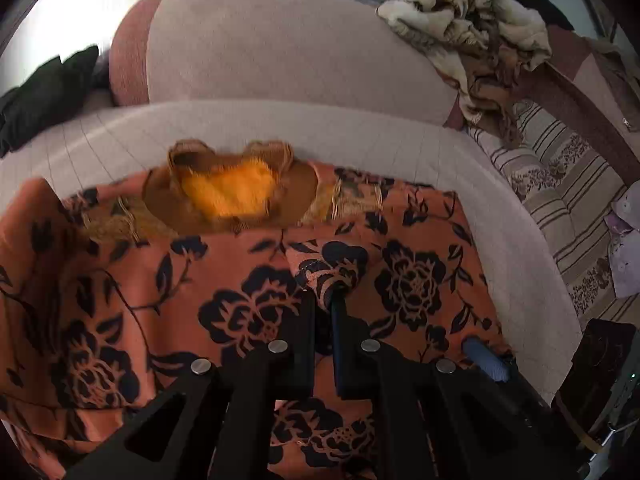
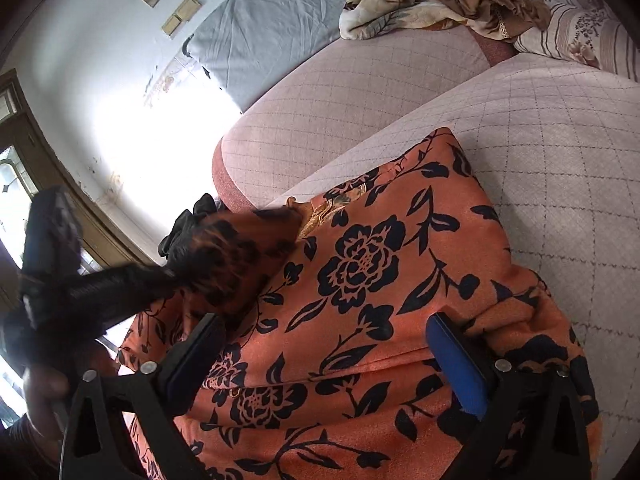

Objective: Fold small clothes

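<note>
An orange garment with black flowers [image 1: 224, 288] lies on a pale quilted sofa seat [image 1: 248, 128], its brown lace neckline [image 1: 232, 188] toward the backrest. My left gripper [image 1: 323, 292] is shut on a raised fold of this garment near its middle. In the right wrist view the same garment [image 2: 360, 280] fills the centre. My right gripper [image 2: 320, 332] is open, its fingers spread over the cloth with nothing between them. The left gripper [image 2: 176, 276] shows blurred at left, holding a pinched cloth flap.
A beige and brown blanket [image 1: 472, 36] is heaped on the sofa back at right. A striped floral cushion [image 1: 568, 184] lies to the right. A black cloth [image 1: 44, 92] sits at left. The pink backrest [image 1: 280, 48] rises behind the seat.
</note>
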### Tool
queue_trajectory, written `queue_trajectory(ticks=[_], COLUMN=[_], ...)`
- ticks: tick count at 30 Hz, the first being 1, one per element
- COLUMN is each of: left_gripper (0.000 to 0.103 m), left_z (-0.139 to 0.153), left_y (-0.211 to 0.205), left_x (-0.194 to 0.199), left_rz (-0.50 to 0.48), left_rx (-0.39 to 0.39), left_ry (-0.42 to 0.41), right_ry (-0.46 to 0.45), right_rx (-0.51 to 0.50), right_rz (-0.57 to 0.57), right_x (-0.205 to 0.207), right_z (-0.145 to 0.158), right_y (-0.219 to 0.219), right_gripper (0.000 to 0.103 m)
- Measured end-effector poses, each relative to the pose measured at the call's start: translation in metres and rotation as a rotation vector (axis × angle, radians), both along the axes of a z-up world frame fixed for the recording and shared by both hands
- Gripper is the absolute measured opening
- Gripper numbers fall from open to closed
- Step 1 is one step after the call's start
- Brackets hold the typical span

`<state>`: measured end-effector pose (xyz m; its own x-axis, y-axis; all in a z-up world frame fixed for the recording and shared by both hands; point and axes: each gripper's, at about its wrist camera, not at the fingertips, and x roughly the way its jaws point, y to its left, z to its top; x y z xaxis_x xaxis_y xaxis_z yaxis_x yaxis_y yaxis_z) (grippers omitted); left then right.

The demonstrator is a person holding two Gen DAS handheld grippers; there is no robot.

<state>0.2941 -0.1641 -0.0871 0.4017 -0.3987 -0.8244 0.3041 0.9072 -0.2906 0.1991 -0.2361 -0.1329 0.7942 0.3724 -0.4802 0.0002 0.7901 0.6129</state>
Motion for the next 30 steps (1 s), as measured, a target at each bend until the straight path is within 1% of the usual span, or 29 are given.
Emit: queue_trajectory(ticks=[1, 2, 4, 5, 6, 7, 8, 9, 10, 11, 12, 13, 15, 16, 18, 19, 20, 21, 22, 23, 24, 26, 28, 29, 30], left_gripper=[0.01, 0.01, 0.02, 0.022, 0.026, 0.039, 0.049, 0.065, 0.068, 0.07, 0.073, 0.076, 0.078, 0.078, 0.078, 0.078, 0.078, 0.077, 0.076, 0.076, 0.076, 0.076, 0.076, 0.076, 0.076], left_z=[-0.012, -0.011, 0.003, 0.015, 0.03, 0.047, 0.063, 0.078, 0.09, 0.1, 0.108, 0.109, 0.097, 0.085, 0.056, 0.039, 0.025, 0.014, 0.008, 0.006, 0.006, 0.007, 0.008, 0.007, 0.007], left_y=[0.001, 0.006, 0.014, 0.02, 0.029, 0.042, 0.056, 0.073, 0.093, 0.116, 0.139, 0.162, 0.21, 0.233, 0.273, 0.289, 0.302, 0.312, 0.321, 0.328, 0.331, 0.326, 0.321, 0.314, 0.313], left_x=[0.0, -0.005, -0.012, -0.015, -0.019, -0.024, -0.029, -0.04, -0.055, -0.07, -0.081, -0.094, -0.115, -0.122, -0.127, -0.131, -0.134, -0.135, -0.135, -0.136, -0.135, -0.132, -0.133, -0.13, -0.129], left_rz=[-0.003, 0.008, 0.011, 0.01, 0.009, 0.009, 0.017, 0.04, 0.076, 0.122, 0.179, 0.248, 0.411, 0.48, 0.581, 0.621, 0.659, 0.702, 0.754, 0.772, 0.769, 0.751, 0.733, 0.728, 0.723], left_rx=[-0.008, -0.028, -0.031, -0.037, -0.055, -0.081, -0.095, -0.101, -0.117, -0.128, -0.123, -0.113, -0.112, -0.103, -0.076, -0.085, -0.085, -0.076, -0.107, -0.194, -0.252, -0.258, -0.251, -0.256, -0.268], left_ry=[0.059, 0.051, 0.019, 0.004, -0.021, -0.056, -0.092, -0.129, -0.182, -0.235, -0.276, -0.309, -0.347, -0.341, -0.27, -0.236, -0.213, -0.183, -0.144, -0.138, -0.142, -0.16, -0.168, -0.168, -0.166], right_ry=[-0.001, -0.002, -0.003, -0.003, 0.0, 0.004, 0.005, 0.005, 0.008, 0.012, 0.016, 0.023, 0.057, 0.09, 0.171, 0.194, 0.195, 0.205, 0.22, 0.242, 0.266, 0.309, 0.346, 0.365, 0.403], right_rx=[0.004, 0.013, 0.031, 0.033, 0.029, 0.026, 0.026, 0.031, 0.034, 0.035, 0.035, 0.034, 0.021, 0.008, -0.011, 0.023, 0.077, 0.106, 0.119, 0.14, 0.172, 0.228, 0.252, 0.256, 0.239], right_rz=[0.001, 0.003, 0.008, 0.008, 0.009, 0.01, 0.011, 0.011, 0.012, 0.015, 0.019, 0.021, 0.032, 0.046, 0.067, 0.075, 0.089, 0.096, 0.1, 0.105, 0.106, 0.091, 0.046, 0.03, 0.012], right_x=[0.0, 0.0, 0.0, 0.0, 0.001, 0.002, 0.002, 0.001, 0.001, 0.002, 0.002, 0.003, 0.008, 0.012, 0.021, 0.023, 0.023, 0.024, 0.027, 0.031, 0.037, 0.048, 0.057, 0.062, 0.067], right_z=[0.0, 0.0, -0.001, 0.0, 0.0, -0.001, -0.001, -0.001, -0.002, -0.001, -0.001, -0.002, 0.0, 0.001, 0.01, 0.015, 0.021, 0.026, 0.03, 0.03, 0.027, 0.018, 0.011, 0.006, 0.0], right_y=[0.0, -0.002, -0.003, -0.003, -0.003, -0.003, -0.002, -0.003, -0.004, -0.004, -0.005, -0.005, -0.003, -0.001, 0.004, 0.005, 0.008, 0.013, 0.019, 0.025, 0.03, 0.04, 0.047, 0.051, 0.055], right_gripper=[0.101, 0.102, 0.102, 0.102, 0.102, 0.102, 0.102, 0.102, 0.102, 0.102, 0.102, 0.102, 0.102, 0.102, 0.102, 0.102, 0.102, 0.102, 0.102, 0.102, 0.102, 0.096, 0.082, 0.078, 0.067])
